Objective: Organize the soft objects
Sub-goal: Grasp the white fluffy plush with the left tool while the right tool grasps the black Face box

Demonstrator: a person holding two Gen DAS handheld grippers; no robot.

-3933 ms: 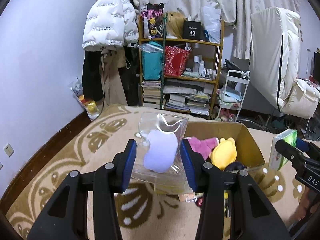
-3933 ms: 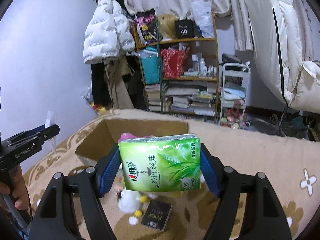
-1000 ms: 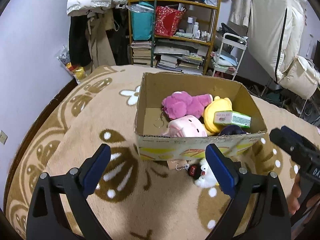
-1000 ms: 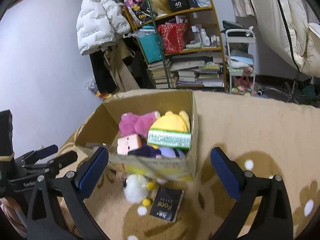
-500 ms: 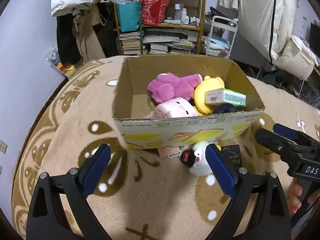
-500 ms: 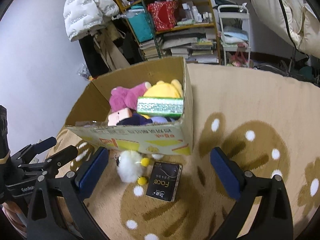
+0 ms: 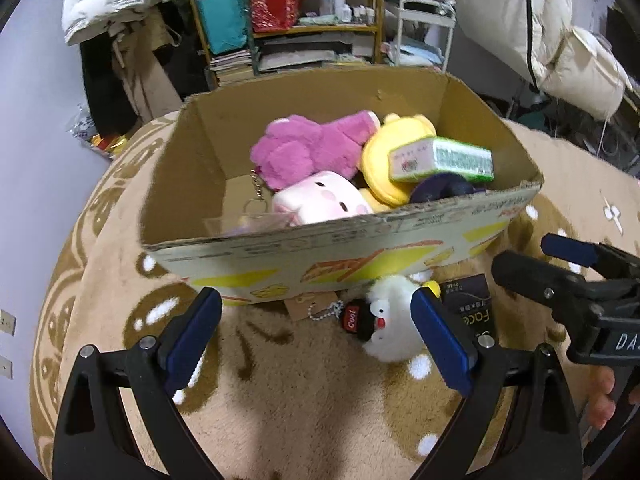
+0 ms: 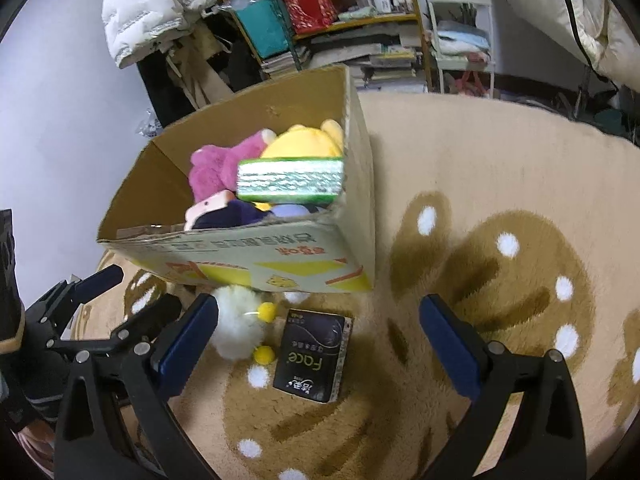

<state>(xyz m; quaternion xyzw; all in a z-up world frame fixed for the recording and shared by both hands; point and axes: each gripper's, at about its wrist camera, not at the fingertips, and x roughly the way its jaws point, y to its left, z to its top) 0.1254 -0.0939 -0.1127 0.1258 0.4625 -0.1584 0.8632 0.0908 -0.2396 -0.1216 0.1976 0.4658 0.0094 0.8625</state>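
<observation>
A cardboard box (image 7: 360, 252) (image 8: 256, 248) stands on the beige rug. Inside lie a pink plush (image 7: 308, 152), a yellow plush (image 7: 388, 148), a pale pink cube plush (image 7: 320, 200) and a green tissue pack (image 7: 440, 160) (image 8: 290, 180). On the rug before the box lie a white fluffy chick keychain (image 7: 392, 320) (image 8: 236, 328) and a black "Face" tissue pack (image 8: 312, 356) (image 7: 472, 308). My left gripper (image 7: 316, 332) is open, low over the rug, the chick near its right finger. My right gripper (image 8: 316, 340) is open above the black pack.
A cluttered shelf (image 7: 288, 20) with books and bags, a white puffer jacket (image 8: 152, 4) and a small white trolley (image 8: 460, 28) stand beyond the rug. A pale wall (image 8: 52, 120) runs along the left. A hand (image 7: 604, 396) holds the right gripper's handle.
Both grippers, earlier shut on a bagged plush and the green tissue pack, now stand open and have sunk toward the rug in front of the box. The green pack lies in the box.
</observation>
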